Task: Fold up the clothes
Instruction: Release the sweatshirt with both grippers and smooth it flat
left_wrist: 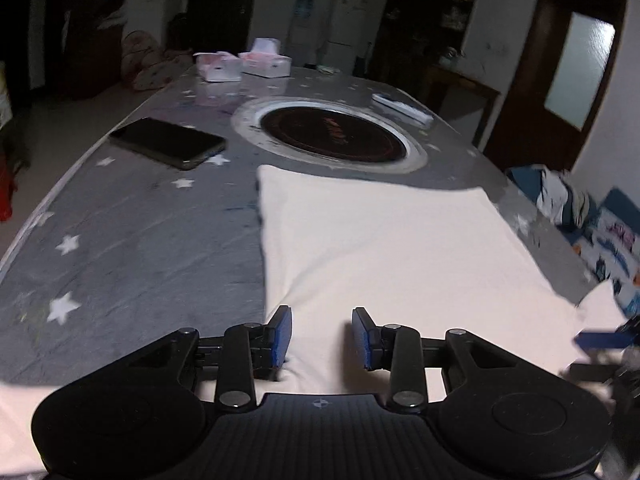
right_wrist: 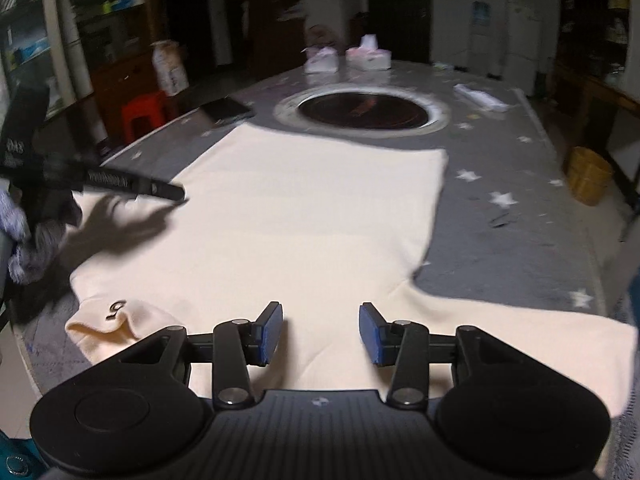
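A cream shirt lies spread flat on a grey star-patterned tablecloth, its near end toward me. It also shows in the left wrist view. My left gripper is open and empty, just above the shirt's near left part. My right gripper is open and empty above the shirt's near edge. A sleeve spreads to the right. A folded collar area with a small dark logo sits at the near left. The left gripper shows at the left edge of the right wrist view.
A round dark hotplate is set in the table beyond the shirt. A black phone lies at the left. Tissue boxes stand at the far end. A white remote lies far right. A red stool and a yellow bin stand beside the table.
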Demonstrator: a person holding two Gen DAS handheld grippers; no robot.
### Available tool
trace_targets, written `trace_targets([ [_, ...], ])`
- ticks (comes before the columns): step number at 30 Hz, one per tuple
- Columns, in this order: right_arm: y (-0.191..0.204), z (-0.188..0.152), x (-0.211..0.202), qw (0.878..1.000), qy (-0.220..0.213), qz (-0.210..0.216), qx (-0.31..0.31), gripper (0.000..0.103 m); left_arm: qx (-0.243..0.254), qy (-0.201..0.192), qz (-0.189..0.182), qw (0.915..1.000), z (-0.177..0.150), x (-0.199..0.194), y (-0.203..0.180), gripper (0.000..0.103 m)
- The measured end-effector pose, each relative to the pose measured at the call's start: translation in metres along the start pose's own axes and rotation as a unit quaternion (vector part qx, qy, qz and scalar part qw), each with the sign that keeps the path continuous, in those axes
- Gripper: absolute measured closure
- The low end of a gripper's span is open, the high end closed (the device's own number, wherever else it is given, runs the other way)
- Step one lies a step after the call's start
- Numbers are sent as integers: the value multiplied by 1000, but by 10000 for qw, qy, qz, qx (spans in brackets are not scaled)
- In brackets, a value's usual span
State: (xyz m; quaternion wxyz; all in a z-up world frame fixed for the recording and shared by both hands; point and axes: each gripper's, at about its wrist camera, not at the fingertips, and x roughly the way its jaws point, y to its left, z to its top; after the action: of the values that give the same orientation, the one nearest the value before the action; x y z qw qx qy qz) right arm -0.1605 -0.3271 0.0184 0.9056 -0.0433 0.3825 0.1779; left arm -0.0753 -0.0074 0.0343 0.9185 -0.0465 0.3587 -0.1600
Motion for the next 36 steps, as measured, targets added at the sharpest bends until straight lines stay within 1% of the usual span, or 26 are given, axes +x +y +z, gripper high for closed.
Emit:
trace_targets([
  [1,2,0,2,10000,8,7,-39,54,-23,-125,84,9999,-1,-10,5,64],
  [2,4,-1,3,10000,6,36,-79,53,-64,-283,257,9992,-2,-22,10,64],
  [4,4,0,4,9999,5,80,-88,52,-354,-501,757,9952,-7,-43,30,64],
  [5,4,0,5,9999,9,91,-83,52,-557,-556,1051,9913,-10,-52,40,64],
  [7,3,1,5,9999,12,104,-80,52,-995,-620,1615,9799,-17,-68,62,64],
  [9,3,1,6,9999,9,117,-74,51,-1490,-582,2067,9652,-24,-80,83,64],
  [11,2,1,6,9999,2,128,-63,51,-1938,-524,2275,9529,-30,-87,102,64],
  [12,2,1,5,9999,-1,133,-56,51,-2075,-485,2325,9490,-32,-89,107,64],
  [16,1,0,5,9999,-11,136,-44,51,-2247,-335,2257,9473,-29,-83,113,64],
  [17,1,0,5,9999,-15,135,-37,51,-2294,-242,2305,9453,-26,-78,115,64],
  [19,1,-1,5,9999,-28,136,-14,51,-2530,-26,2445,9361,-21,-69,123,66],
  [21,1,-1,5,9999,-49,135,14,51,-2656,-36,2506,9309,-20,-71,125,66],
  [23,-1,-3,4,9999,-70,143,37,51,-2673,-23,2596,9280,-20,-70,125,67],
  [25,-2,-3,4,9998,-84,148,48,51,-2669,-22,2682,9257,-21,-69,125,82],
  [26,-2,-3,4,9998,-90,147,57,51,-2667,-51,2685,9256,-20,-67,127,93],
  [29,-3,-4,3,9998,-110,139,88,51,-2841,-313,2266,9311,-19,-73,136,99],
  [30,-4,-5,3,9998,-108,129,105,51,-2836,-476,2106,9343,-16,-76,136,99],
  [31,-5,-5,3,9998,-101,113,125,51,-2778,-723,1903,9388,-12,-83,135,100],
  [33,-7,-6,3,9998,-90,90,161,51,-2537,-1302,1382,9485,-6,-103,129,99],
  [34,-7,-6,3,9998,-88,85,174,51,-2389,-1540,1221,9509,-6,-113,126,99],
  [36,-8,-7,3,9997,-97,88,189,51,-2183,-1555,1329,9542,-19,-120,129,99],
])
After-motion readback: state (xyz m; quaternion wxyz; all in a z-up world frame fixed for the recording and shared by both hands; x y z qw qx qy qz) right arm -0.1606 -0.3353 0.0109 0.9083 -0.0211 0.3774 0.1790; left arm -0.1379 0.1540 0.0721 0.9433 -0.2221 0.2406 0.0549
